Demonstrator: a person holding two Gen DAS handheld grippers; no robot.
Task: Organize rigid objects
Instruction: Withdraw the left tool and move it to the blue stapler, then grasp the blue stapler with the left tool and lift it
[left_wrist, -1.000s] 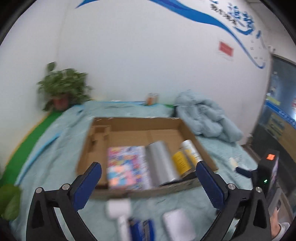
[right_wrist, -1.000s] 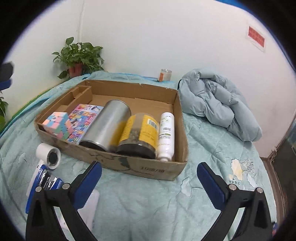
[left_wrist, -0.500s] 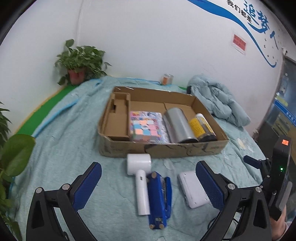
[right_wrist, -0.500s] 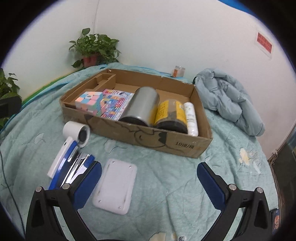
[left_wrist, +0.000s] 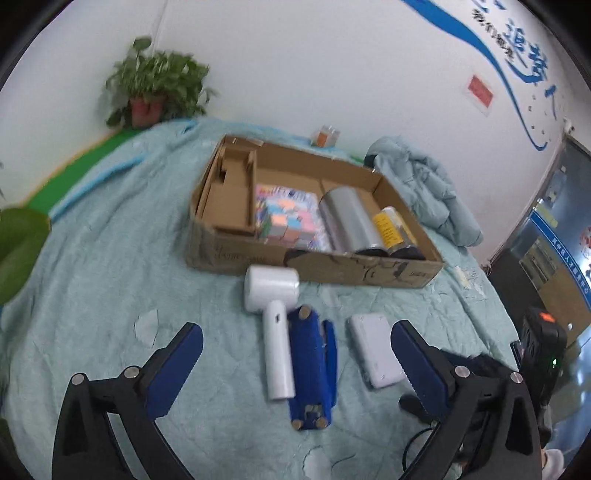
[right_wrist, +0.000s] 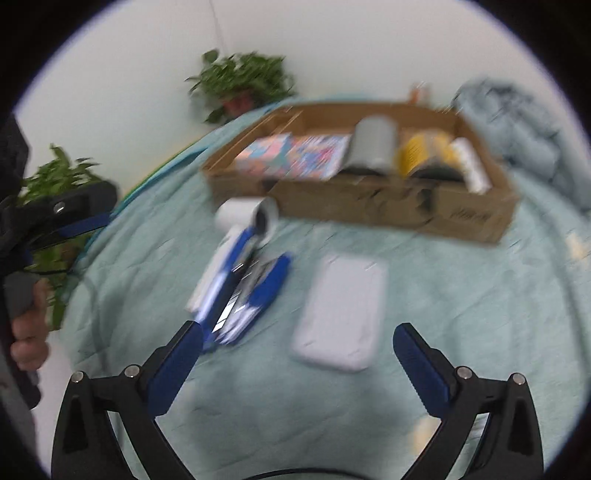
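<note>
A cardboard box (left_wrist: 236, 258) (right_wrist: 472, 218) lies on the teal blanket. It holds a colourful cube (left_wrist: 286, 221), a silver can (left_wrist: 347, 218) (right_wrist: 375, 144), a yellow-labelled jar (left_wrist: 391, 229) and a white bottle (right_wrist: 471, 168). In front of it lie a white hair dryer (left_wrist: 275, 325) (right_wrist: 240, 221), a blue stapler-like tool (left_wrist: 310, 365) (right_wrist: 255, 295) and a white flat case (left_wrist: 375, 349) (right_wrist: 341, 314). My left gripper (left_wrist: 295, 350) is open above the dryer and tool. My right gripper (right_wrist: 297, 350) is open over the near end of the white case.
A bunched pale blue jacket (left_wrist: 424, 184) lies right of the box. Potted plants (left_wrist: 157, 92) (right_wrist: 55, 192) stand at the back left. A small orange can (left_wrist: 325, 134) stands by the wall. A dark door (left_wrist: 554, 229) is at the right.
Both grippers have pulled back from the box and dropped toward the loose items in front of it. The right view is now blurred by motion. Both stay open.
</note>
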